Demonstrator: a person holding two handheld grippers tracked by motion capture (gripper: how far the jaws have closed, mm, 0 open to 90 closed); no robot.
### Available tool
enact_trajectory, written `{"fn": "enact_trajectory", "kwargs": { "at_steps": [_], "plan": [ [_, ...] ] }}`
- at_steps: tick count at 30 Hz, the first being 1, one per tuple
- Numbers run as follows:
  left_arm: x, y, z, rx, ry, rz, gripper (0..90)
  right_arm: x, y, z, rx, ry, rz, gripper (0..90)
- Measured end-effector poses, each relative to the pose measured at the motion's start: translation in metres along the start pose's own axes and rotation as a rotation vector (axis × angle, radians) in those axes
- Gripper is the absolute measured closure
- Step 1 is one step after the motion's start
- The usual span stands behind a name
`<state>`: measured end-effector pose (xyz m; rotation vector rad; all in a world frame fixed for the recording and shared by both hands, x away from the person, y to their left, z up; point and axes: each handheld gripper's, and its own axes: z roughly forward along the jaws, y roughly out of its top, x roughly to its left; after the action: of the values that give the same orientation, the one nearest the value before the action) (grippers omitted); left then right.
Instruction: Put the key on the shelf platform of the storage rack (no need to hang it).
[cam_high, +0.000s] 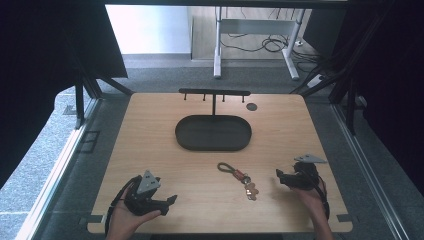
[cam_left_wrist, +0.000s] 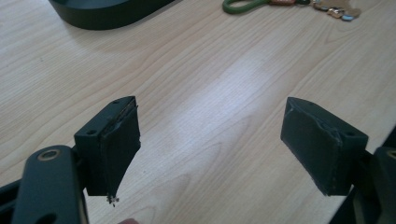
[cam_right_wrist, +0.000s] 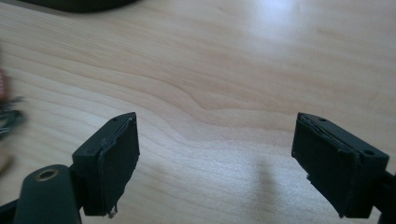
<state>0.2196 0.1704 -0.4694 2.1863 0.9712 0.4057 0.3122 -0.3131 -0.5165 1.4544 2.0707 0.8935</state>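
A keychain (cam_high: 240, 179) with a green cord loop, a red piece and brass keys lies on the wooden table (cam_high: 150, 140), in front of a dark oval tray (cam_high: 213, 133). My left gripper (cam_high: 170, 202) rests at the near left, open, jaws pointing right with nothing between them (cam_left_wrist: 212, 140). The cord loop (cam_left_wrist: 243, 5) and keys (cam_left_wrist: 337, 8) show at the top of the left gripper view. My right gripper (cam_high: 279, 176) sits at the near right, open and empty (cam_right_wrist: 217, 161), jaws pointing left toward the keychain, whose blurred edge (cam_right_wrist: 7, 116) is at the left border.
A black T-shaped hook rack (cam_high: 214, 93) stands behind the tray, and a small dark disc (cam_high: 251, 106) lies to its right. Beyond the table's far edge stand desk legs (cam_high: 218, 50) with cables on the floor.
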Motion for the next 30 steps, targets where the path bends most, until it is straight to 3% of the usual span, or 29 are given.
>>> {"fn": "enact_trajectory", "kwargs": {
  "at_steps": [4, 9, 14, 21, 27, 30],
  "plan": [
    [-0.004, 0.0, 0.003, 0.014, -0.001, 0.017, 20.3, 0.003, 0.001, -0.014, -0.044, 0.027, -0.044, 15.9],
    [-0.01, 0.001, 0.0, 0.007, -0.009, 0.048, 20.2, 0.003, 0.001, -0.023, -0.061, 0.058, -0.047, 21.0],
    [-0.011, -0.002, -0.003, 0.0, -0.006, 0.04, 20.2, 0.002, 0.004, -0.032, -0.088, 0.089, -0.045, 25.5],
    [-0.007, -0.002, -0.004, -0.007, 0.004, 0.027, 20.2, 0.002, 0.004, -0.03, -0.058, 0.126, -0.057, 28.9],
    [-0.007, -0.001, -0.002, 0.0, 0.002, 0.032, 20.2, 0.002, 0.002, -0.03, -0.031, 0.127, -0.095, 30.0],
    [-0.008, 0.0, -0.003, 0.0, 0.0, 0.034, 20.1, 0.002, 0.004, -0.037, -0.035, 0.136, -0.087, 30.6]
  ]
}}
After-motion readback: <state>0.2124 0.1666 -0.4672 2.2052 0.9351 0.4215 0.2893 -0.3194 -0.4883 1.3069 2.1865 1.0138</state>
